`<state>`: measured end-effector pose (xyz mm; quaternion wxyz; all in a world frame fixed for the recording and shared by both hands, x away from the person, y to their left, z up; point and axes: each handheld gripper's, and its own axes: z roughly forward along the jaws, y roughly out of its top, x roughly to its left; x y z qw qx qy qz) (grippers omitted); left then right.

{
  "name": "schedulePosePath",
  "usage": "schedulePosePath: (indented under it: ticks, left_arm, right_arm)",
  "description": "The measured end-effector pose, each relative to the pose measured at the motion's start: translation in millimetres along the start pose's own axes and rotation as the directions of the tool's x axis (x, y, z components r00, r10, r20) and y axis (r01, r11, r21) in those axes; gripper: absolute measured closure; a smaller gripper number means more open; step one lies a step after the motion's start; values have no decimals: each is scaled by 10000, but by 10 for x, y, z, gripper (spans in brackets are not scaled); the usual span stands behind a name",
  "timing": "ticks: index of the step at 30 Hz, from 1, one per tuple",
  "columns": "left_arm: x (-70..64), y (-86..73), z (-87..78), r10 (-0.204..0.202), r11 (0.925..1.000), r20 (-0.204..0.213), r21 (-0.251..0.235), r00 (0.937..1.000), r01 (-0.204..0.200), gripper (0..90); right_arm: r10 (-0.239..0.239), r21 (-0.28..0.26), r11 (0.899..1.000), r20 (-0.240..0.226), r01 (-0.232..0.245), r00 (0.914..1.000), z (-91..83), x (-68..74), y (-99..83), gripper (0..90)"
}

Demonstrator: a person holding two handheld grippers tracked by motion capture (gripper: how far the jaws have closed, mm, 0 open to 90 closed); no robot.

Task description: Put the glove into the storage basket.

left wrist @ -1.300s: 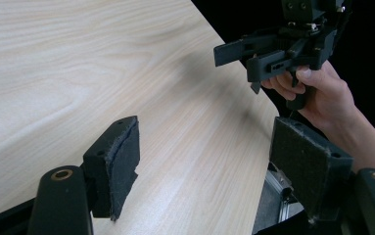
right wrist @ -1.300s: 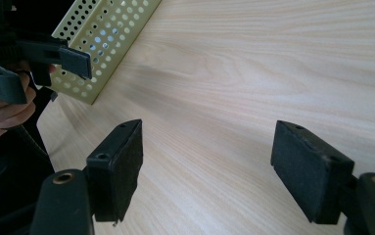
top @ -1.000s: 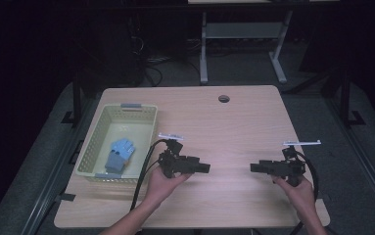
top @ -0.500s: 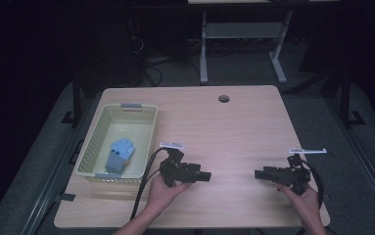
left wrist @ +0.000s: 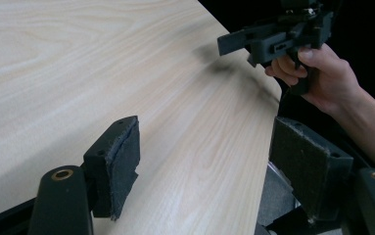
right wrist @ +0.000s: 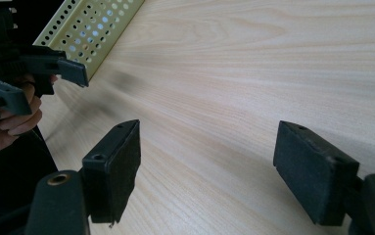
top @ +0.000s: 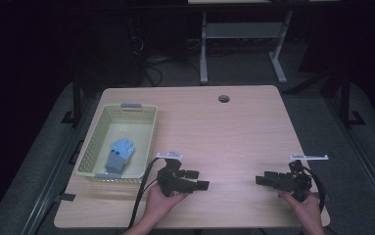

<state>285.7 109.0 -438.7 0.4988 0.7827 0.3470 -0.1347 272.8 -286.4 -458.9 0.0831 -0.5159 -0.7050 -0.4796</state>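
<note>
The left tool (top: 198, 182) is held low over the front of the wooden bench (top: 234, 127), its two black jaws spread wide with nothing between them. In the left gripper view only bare wood grain lies between its padded jaws, and the pad on the left jaw looks frayed at its edge. The person's left hand (top: 159, 204) grips it from below, and a black cable trails from it toward the front edge.

The right tool (top: 262, 180) is held near the front right corner of the bench, pointing toward the left tool, well apart from it. Its jaws also stand wide open and hold nothing; the right gripper view shows bare bench between them. The right hand (top: 306, 209) holds it from behind.

A pale yellow-green perforated basket (top: 88, 147) sits on the left side of the bench, just beyond the left tool. Inside it lies a blue glove (top: 120, 150), toward the near end. A small round hole (top: 223, 98) marks the far edge of the bench.
</note>
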Motion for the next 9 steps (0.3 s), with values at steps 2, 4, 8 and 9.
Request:
schedulePosePath:
  ticks: [2,4,8,9]
  left_arm:
    - [-10,-44,-16,75,10000,10,-12,10000,-75,271]
    - [-29,-89,-30,266,9996,-67,-29,9996,-266,271]
    - [-59,-168,-46,450,9990,-49,-17,9990,-450,271]
    - [-64,-176,-53,477,9989,-29,-19,9989,-477,271]
  right_arm:
    - [-64,-36,10000,34,64,10000,4,3,-17,250]
    - [-119,-100,9999,30,120,9999,2,9,-37,249]
    - [-180,-167,9997,4,180,9998,6,36,-83,246]
    - [-260,-195,9995,-23,260,9997,12,41,-91,247]
